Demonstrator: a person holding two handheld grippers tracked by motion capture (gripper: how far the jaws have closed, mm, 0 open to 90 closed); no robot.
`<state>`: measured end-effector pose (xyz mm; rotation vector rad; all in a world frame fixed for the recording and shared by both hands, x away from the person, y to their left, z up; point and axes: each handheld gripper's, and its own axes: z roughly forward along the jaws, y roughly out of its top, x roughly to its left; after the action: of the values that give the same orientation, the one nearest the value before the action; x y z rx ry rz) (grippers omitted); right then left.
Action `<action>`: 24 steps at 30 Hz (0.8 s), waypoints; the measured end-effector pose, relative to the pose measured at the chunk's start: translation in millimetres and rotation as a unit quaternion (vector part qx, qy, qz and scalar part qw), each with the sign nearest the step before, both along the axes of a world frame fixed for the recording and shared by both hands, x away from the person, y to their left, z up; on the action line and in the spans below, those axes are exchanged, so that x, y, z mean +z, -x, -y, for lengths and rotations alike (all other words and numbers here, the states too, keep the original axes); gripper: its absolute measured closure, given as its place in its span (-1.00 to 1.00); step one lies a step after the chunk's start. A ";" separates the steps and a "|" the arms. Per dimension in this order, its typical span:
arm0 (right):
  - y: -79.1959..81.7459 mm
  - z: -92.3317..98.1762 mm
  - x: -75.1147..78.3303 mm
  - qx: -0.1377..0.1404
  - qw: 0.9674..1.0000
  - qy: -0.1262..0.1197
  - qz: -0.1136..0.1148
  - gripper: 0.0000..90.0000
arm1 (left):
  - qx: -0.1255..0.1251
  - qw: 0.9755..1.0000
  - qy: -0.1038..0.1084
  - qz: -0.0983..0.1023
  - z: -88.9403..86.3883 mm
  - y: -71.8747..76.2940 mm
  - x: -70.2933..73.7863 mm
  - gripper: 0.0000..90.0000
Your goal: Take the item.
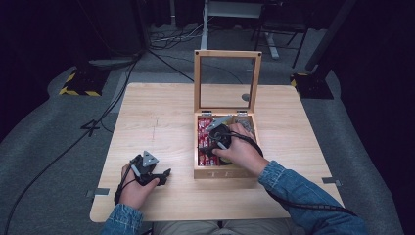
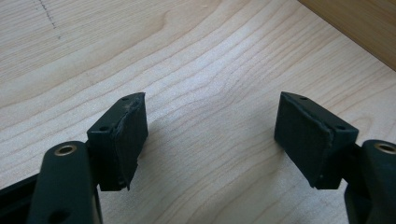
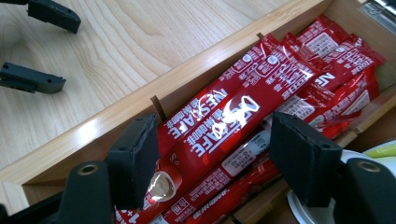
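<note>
The right gripper [image 3: 212,154] hangs over the red coffee sticks [image 3: 243,116] packed along the wooden box's [image 1: 225,172] left wall, fingers apart astride the top stick. Closing too low risks pinching several glossy sachets, or slipping. The left gripper [image 2: 210,135] rests with fingers apart near the tabletop's [image 1: 161,122] front-left corner.

"NESCAFE" in white, upside down, on red sachets [image 3: 219,126] in wooden box [image 3: 93,135].
</note>
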<state>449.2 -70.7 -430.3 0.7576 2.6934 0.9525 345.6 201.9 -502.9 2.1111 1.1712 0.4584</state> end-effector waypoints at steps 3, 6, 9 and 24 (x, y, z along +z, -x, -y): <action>0.6 -2.5 -1.3 0.005 1.000 0.007 -0.002 -0.18 | 0.000 1.000 0.001 0.000 0.0 -0.1 -0.1 -0.42; 2.2 -4.7 -3.0 0.009 1.000 0.016 -0.004 -0.09 | 0.000 1.000 0.001 0.000 0.0 -0.1 -0.2 -0.42; 3.3 -5.5 -3.2 0.010 1.000 0.021 -0.002 0.05 | -0.001 1.000 0.001 0.000 -0.1 -0.1 -0.1 -0.43; 12.9 -6.1 10.6 -0.010 0.998 -0.046 -0.046 0.79 | -0.001 1.000 0.002 -0.001 -0.1 0.0 -0.1 -0.43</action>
<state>436.3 -64.6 -419.7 0.8656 2.7293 1.0676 345.6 202.0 -503.1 2.1097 1.1696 0.4536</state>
